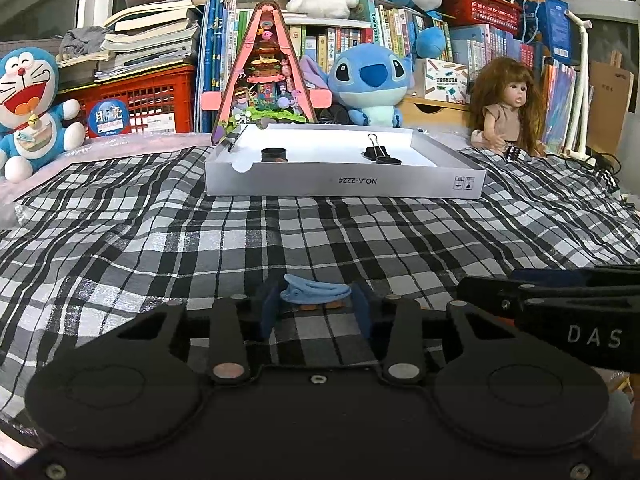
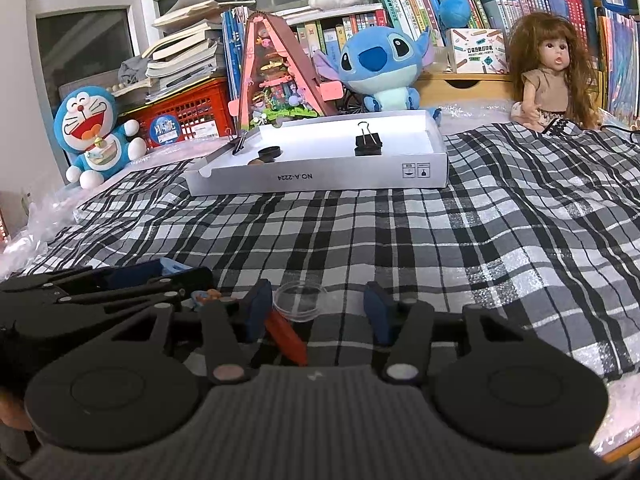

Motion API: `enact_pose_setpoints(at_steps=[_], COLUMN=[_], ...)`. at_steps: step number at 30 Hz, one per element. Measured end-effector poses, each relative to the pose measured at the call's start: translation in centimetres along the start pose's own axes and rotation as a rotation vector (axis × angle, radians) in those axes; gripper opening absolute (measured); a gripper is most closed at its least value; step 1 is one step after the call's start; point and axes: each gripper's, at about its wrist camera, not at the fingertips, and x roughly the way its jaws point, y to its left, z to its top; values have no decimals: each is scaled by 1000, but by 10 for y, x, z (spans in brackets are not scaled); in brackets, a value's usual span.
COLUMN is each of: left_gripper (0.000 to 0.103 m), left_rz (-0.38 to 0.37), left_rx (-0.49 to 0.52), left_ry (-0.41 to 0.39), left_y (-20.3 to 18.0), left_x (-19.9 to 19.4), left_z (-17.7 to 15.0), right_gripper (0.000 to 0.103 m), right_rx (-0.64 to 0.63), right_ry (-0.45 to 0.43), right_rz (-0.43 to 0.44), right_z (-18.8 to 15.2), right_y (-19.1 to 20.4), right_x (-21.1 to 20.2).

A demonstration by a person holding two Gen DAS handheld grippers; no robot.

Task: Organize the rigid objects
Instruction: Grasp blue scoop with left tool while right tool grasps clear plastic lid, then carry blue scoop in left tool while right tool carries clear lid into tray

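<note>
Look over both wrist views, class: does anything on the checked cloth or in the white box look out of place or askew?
Mostly tidy. The white box holds an upright binder clip and a black cap. Still loose on the cloth: a blue clip between the left gripper's fingers, and a clear round lid with a red piece at the right gripper.

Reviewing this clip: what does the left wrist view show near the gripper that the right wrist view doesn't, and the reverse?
Left wrist only: a full look at the blue clip lying between the left gripper pads, which stand apart from it.
Right wrist only: a clear round lid and a red-orange piece between the right gripper pads.
Both: the white box holding a black binder clip, on the plaid cloth.
</note>
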Motion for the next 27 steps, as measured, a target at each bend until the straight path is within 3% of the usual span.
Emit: enact_pose_setpoints(at_steps=[4, 8, 17, 27], left_gripper=[37, 36, 36, 36], left_rz=[2, 1, -9, -1], left_rx=[3, 6, -9, -32], left_ry=[-2, -3, 5, -7], left_y=[-2, -3, -3, 6], left_x=[0, 1, 0, 11], left_z=[0, 1, 5, 45], right_gripper=[52, 40, 39, 39], right_rx=[0, -4, 3, 7], right_ry=[-7, -8, -2, -30], right_rz=[1, -4, 27, 25], right_z=[0, 0, 6, 34], right_y=[4, 7, 4, -5], right_x=[0, 2, 4, 10])
